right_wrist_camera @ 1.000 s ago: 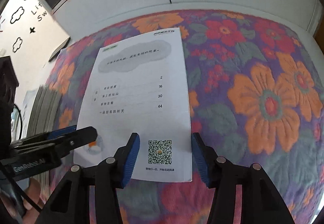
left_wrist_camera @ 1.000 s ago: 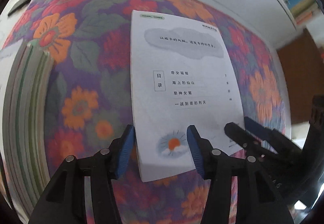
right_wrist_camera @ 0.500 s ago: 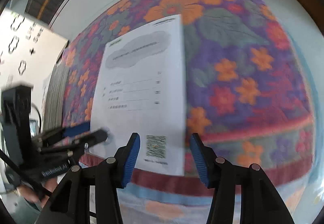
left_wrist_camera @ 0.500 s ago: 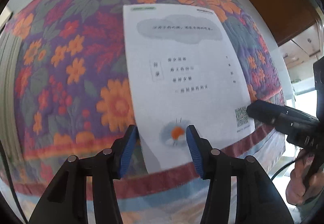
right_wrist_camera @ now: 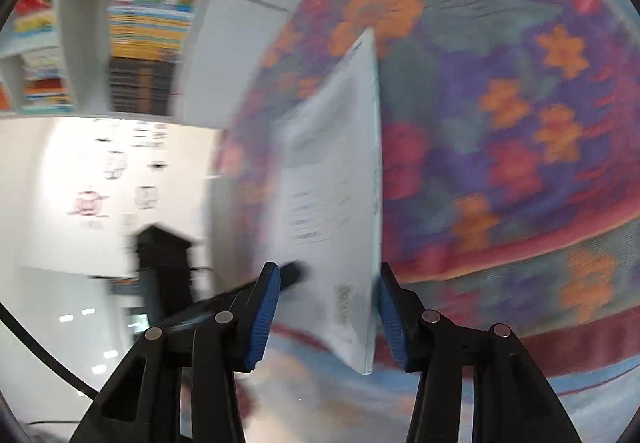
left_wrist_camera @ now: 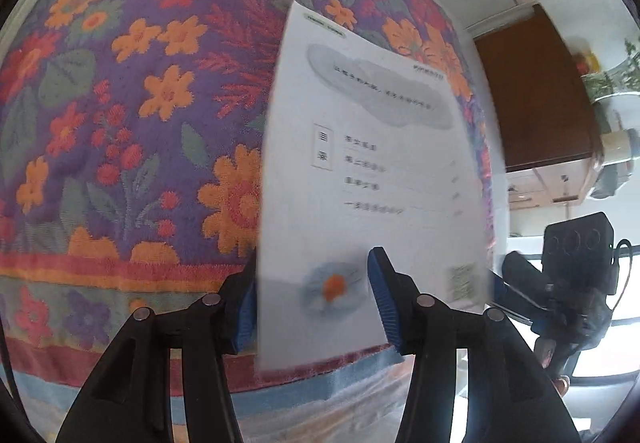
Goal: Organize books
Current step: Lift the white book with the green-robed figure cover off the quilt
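A thin white book (left_wrist_camera: 368, 171) with a printed contents list sticks out past the front edge of the flower-patterned table (left_wrist_camera: 140, 103) and tips up off the cloth. Its near end lies slantwise through my left gripper (left_wrist_camera: 312, 275), with the left pad under the book's edge and the right pad over its face. My right gripper (right_wrist_camera: 326, 275) has the book (right_wrist_camera: 332, 203) almost edge-on between its jaws, close to the right pad. Those jaws are closing and a wide gap still shows. In the right wrist view, one of my left gripper's fingers (right_wrist_camera: 294, 271) lies on the page.
The table (right_wrist_camera: 520, 123) drops off at its striped border right in front of both grippers. White shelves packed with books (right_wrist_camera: 152, 23) stand behind the table. A brown cabinet (left_wrist_camera: 532, 103) and a plant are at the right. Pale floor lies below.
The book slid from the middle of the table to its front edge and now tilts up. Both grippers came back with it, and the right one rolled. The stack at the left left the view.
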{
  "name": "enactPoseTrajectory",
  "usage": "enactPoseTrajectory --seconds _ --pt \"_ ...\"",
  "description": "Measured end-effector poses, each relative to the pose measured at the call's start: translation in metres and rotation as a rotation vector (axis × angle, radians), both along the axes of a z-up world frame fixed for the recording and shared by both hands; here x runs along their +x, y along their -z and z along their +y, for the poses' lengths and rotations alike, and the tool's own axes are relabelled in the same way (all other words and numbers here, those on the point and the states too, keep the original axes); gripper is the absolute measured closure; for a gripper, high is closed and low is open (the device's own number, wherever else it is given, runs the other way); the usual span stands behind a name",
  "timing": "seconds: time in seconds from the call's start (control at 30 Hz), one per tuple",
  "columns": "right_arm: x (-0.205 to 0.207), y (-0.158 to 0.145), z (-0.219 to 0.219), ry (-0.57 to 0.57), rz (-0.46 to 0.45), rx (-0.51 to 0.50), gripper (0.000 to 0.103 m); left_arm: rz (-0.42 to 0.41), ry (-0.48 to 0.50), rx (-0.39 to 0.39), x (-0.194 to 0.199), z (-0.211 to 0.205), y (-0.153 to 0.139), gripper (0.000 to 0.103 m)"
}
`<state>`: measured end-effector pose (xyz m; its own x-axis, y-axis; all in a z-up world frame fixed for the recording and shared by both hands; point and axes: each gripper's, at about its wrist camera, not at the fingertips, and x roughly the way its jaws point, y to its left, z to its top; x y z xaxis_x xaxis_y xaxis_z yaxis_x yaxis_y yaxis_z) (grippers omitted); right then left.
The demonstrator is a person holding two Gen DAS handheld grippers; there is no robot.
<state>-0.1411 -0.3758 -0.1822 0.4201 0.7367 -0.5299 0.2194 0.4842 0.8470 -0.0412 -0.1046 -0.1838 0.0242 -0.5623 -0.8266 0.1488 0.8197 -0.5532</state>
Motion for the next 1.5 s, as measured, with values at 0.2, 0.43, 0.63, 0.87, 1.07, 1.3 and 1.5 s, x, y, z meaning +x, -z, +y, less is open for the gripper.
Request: enactPoseTrajectory --seconds 0.2,0.43,0.63,0.87,1.07,1.3,1.5 --pt "0.039 0.010 0.027 -0.007 0.013 -0.104 0.066 0.065 -0.033 -0.094 0.004 0.016 0.009 0.058" --pt "0.049 -0.043 0.049 -0.079 -0.109 -0.289 0.070 0.063 0.003 -0.136 -0.002 -0.006 0.005 0.056" --pt "0.050 -0.109 0.105 -0.245 -0.282 -0.495 0.070 -0.038 -0.005 0.041 -0.012 0.008 -0.019 0.057" --pt "0.044 -0.101 0.172 -0.445 -0.261 -0.342 0.070 -0.178 -0.281 0.109 -0.065 0.134 -0.083 0.057" --pt "0.044 -0.073 0.193 -0.495 -0.193 -0.427 0.068 -0.164 -0.247 0.108 -0.078 0.145 -0.077 0.055" --pt "0.076 -0.018 0.177 -0.472 -0.070 -0.695 0.057 -0.091 -0.268 0.169 -0.057 0.123 -0.029 0.055" --pt "0.074 0.010 0.163 -0.412 -0.055 -0.642 0.073 -0.084 -0.261 0.208 -0.046 0.114 -0.008 0.055"
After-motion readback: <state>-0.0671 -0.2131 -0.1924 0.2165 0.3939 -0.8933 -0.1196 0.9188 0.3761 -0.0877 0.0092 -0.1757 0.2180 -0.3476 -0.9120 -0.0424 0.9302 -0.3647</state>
